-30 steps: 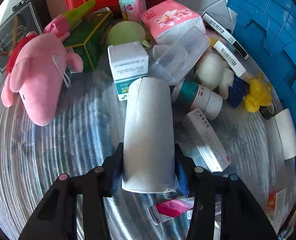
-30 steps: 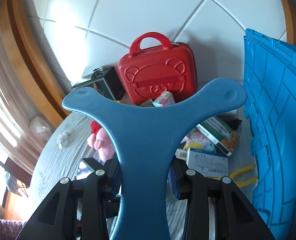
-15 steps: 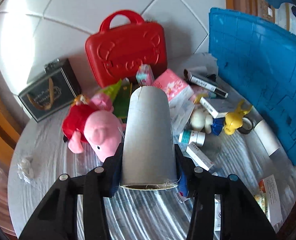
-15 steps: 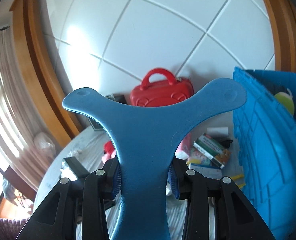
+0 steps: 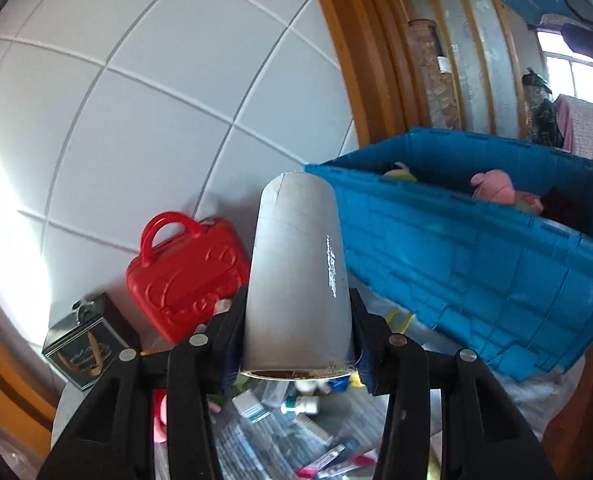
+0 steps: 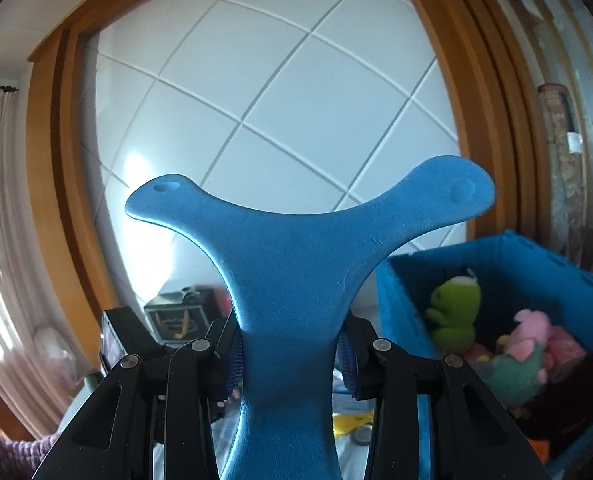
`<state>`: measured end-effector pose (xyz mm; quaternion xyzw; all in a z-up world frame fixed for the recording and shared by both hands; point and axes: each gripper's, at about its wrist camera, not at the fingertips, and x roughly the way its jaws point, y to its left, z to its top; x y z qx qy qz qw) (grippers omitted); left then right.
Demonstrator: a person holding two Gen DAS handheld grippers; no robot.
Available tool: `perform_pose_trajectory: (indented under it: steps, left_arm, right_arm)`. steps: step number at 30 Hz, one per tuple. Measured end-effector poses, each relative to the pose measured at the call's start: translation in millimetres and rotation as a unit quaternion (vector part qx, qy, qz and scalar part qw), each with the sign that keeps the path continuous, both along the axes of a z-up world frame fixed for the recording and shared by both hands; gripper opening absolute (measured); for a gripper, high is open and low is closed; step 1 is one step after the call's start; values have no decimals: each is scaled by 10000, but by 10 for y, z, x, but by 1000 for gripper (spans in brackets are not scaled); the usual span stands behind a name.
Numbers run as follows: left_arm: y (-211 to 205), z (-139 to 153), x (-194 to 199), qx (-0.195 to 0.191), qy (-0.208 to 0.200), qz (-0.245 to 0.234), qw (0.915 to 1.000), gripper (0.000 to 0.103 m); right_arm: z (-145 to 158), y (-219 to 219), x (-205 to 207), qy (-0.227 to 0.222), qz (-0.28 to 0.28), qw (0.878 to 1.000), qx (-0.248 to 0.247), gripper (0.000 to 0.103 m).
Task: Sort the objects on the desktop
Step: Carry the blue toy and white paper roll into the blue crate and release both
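Grey tube [image 5: 296, 276] (blue crate [image 5: 476, 264])

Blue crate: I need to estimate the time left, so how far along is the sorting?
Partly done. The blue crate already holds a green plush and pink plush toys. In hand: the left gripper clamps a grey tube, the right gripper a blue foam piece. Left: medicine boxes and bottles on the table, plus the red case and dark tin.

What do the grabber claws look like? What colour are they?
Both look alike. The left gripper and right gripper have black plastic fingers with round silver screws and ridged blue pads inside. No hands, sleeves or cables show.
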<state>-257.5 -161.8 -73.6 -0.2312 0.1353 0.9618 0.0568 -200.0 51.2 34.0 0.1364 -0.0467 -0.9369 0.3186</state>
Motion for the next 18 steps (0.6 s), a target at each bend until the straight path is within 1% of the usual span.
perform_pose_trajectory:
  steps: [4, 6, 10, 13, 16, 17, 18]
  left_arm:
    - [683, 303, -225, -37, 224, -428, 9988, 45]
    - [1061, 439, -342, 36, 290, -619, 9977, 45]
    - [1663, 678, -644, 115, 392, -805, 9959, 45]
    - [1993, 773, -877, 100, 345, -772, 9964, 45]
    - [2254, 825, -1118, 62, 299, -614, 9976, 45]
    - [2295, 831, -1177, 41, 316, -530, 9981, 46]
    - [2353, 857, -1233, 23, 367, -381, 9986, 54]
  right_arm:
    - [178, 562, -41, 190, -500, 9986, -46, 38]
    - [268, 871, -201, 132, -669, 9976, -76, 38]
    - [350, 1376, -549, -1, -1025, 9946, 134, 38]
    - [370, 1643, -864, -182, -1106, 9935, 203, 38]
    - [346, 1846, -1255, -440, -1105, 9927, 211, 38]
    - [334, 1888, -1419, -503, -1142, 9919, 232, 41]
    - [349, 1892, -1619, -614, -1191, 9904, 325, 42]
